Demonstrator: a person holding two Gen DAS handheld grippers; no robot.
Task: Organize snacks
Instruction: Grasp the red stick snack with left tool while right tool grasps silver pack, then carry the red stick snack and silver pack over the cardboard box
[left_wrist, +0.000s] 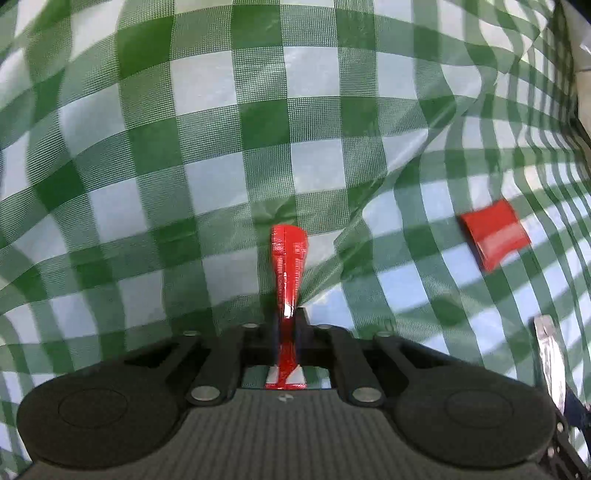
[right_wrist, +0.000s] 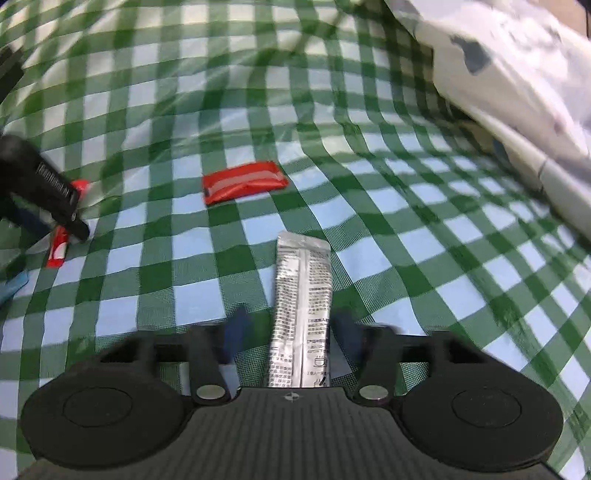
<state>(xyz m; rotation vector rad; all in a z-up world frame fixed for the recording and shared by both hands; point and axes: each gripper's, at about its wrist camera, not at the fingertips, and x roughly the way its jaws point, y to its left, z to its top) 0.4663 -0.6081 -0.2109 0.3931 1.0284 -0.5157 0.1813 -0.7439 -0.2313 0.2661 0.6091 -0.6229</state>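
In the left wrist view my left gripper (left_wrist: 286, 314) is shut on a thin red stick packet (left_wrist: 290, 251), which stands edge-on between the pads above the green checked cloth (left_wrist: 184, 147). A second red packet (left_wrist: 495, 236) lies flat to the right. In the right wrist view my right gripper (right_wrist: 291, 325) straddles a silver stick packet (right_wrist: 303, 280) lying on the cloth. Its blurred fingers (right_wrist: 236, 332) stand a little off the packet's sides. The flat red packet (right_wrist: 243, 182) lies beyond it. The left gripper (right_wrist: 74, 221) with its red stick (right_wrist: 59, 247) shows at the far left.
The wrinkled green-and-white checked cloth (right_wrist: 443, 258) covers the whole surface. White patterned fabric (right_wrist: 517, 74) rises at the upper right of the right wrist view. A small blue thing (right_wrist: 14, 284) lies at that view's left edge. The silver packet's end (left_wrist: 550, 362) shows in the left wrist view.
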